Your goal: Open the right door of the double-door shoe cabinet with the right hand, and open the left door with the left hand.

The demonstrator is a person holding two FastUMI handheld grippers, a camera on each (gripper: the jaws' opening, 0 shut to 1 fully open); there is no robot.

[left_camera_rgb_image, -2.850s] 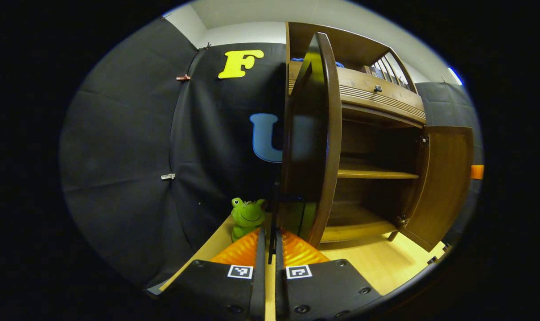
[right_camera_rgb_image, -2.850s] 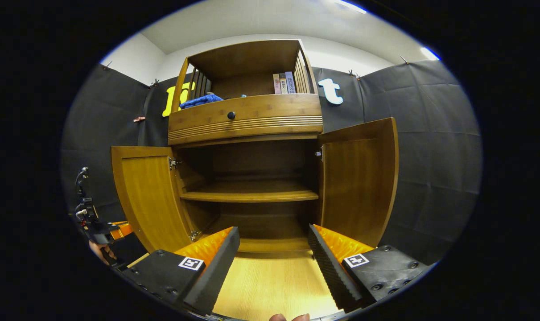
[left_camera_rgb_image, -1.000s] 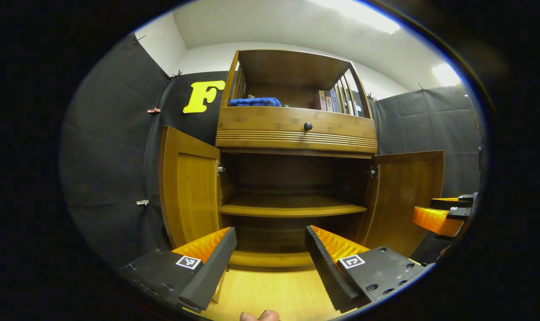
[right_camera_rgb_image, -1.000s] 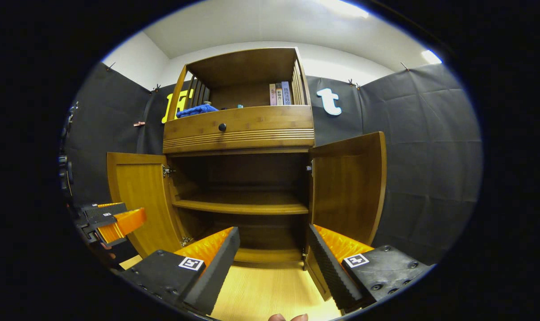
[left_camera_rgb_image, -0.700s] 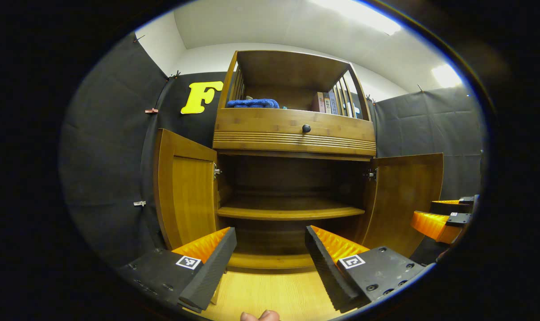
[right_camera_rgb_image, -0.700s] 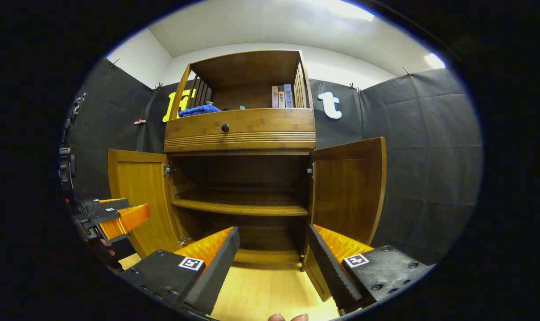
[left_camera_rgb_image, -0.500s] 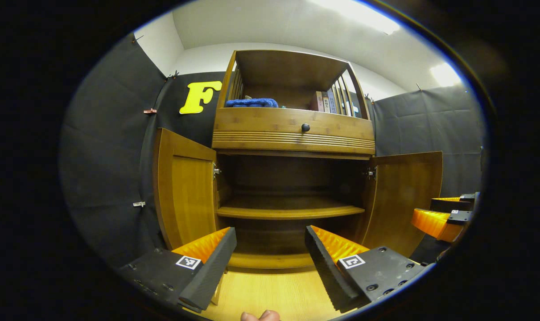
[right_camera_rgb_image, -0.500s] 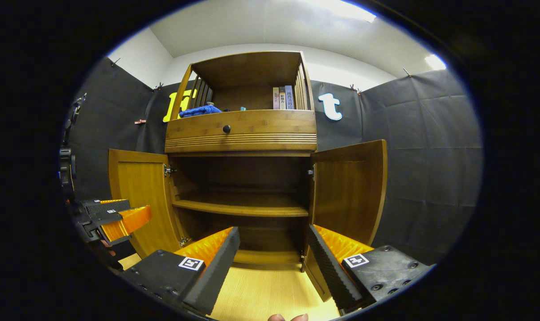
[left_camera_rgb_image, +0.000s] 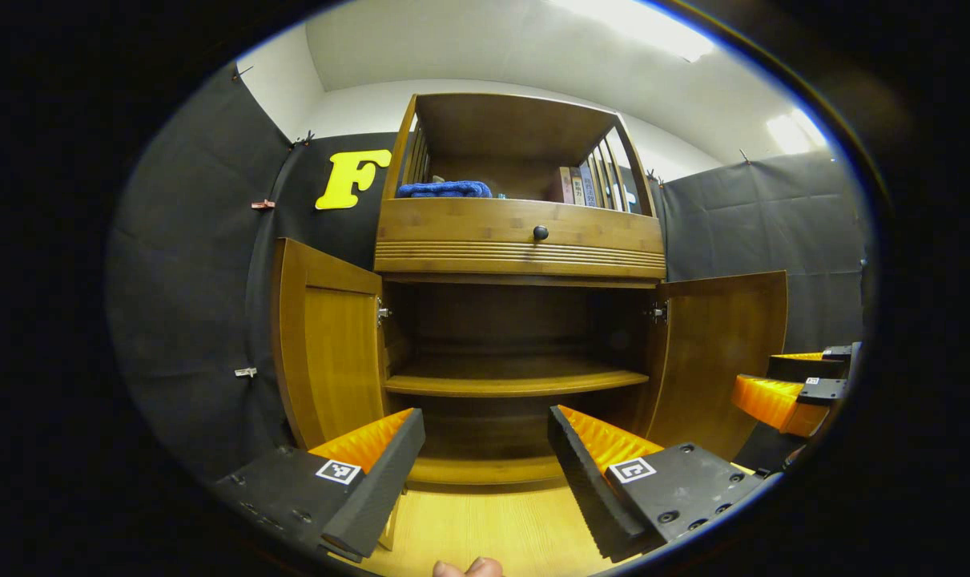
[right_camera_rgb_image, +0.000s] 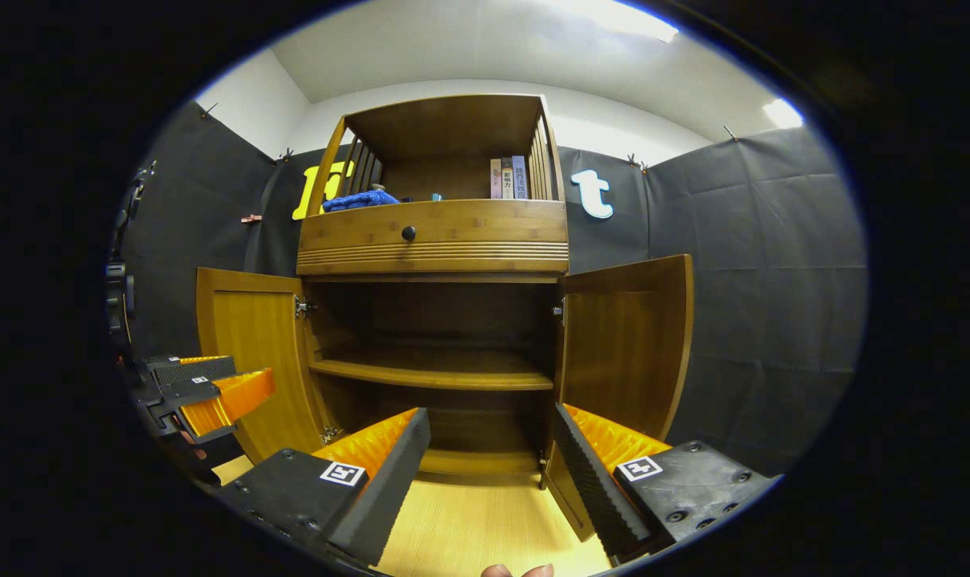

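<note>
Shoe cabinet stands against booth wall. Left door swung out to left, right door swung out to right. One shelf between them. Drawer above; towel left and books right on top.

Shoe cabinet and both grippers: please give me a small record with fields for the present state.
left door: open
right door: open
lower compartment: one shelf, nothing visible on it
top shelf: blue cloth, books
drawer knob: dark, round
left gripper: open, holds nothing, apart from cabinet
right gripper: open, holds nothing, apart from cabinet
</note>
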